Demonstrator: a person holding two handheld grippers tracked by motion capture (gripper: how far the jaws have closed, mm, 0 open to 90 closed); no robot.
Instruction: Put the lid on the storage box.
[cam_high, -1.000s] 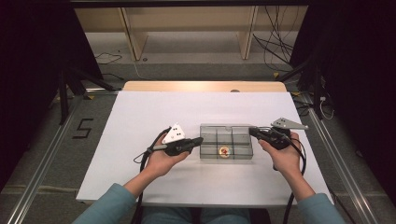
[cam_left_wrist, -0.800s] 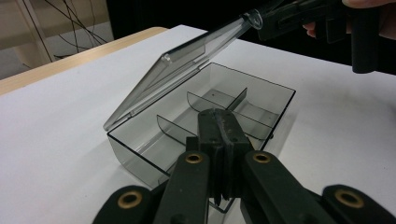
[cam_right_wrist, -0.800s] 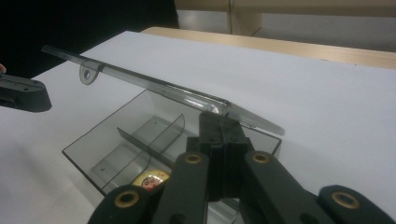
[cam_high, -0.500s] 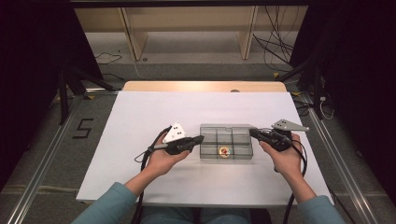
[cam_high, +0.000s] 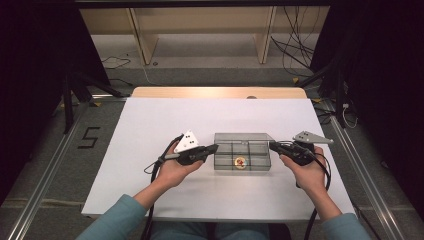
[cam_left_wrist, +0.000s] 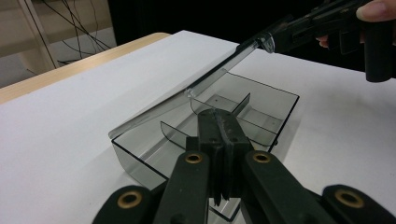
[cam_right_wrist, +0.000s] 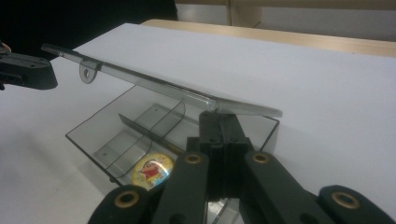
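A smoky clear compartment box (cam_high: 225, 161) lies on the white table, its lid (cam_high: 242, 137) raised at a slant. A round cartoon badge (cam_high: 240, 162) lies in a front compartment. My left gripper (cam_high: 216, 146) is shut, its tips at the box's left end. In the left gripper view the closed jaws (cam_left_wrist: 218, 116) reach over the box's near wall. My right gripper (cam_high: 271, 144) is shut at the box's right end. In the right gripper view its tips (cam_right_wrist: 218, 116) sit just under the lid's (cam_right_wrist: 154, 84) edge, with the badge (cam_right_wrist: 150, 170) below.
The white tabletop (cam_high: 200, 115) spreads wide around the box, with a wooden strip (cam_high: 215, 92) along its far edge. Beyond it stand a low shelf frame (cam_high: 200, 30) and loose cables (cam_high: 300, 45) on the floor. Metal rails (cam_high: 45, 185) run along both sides.
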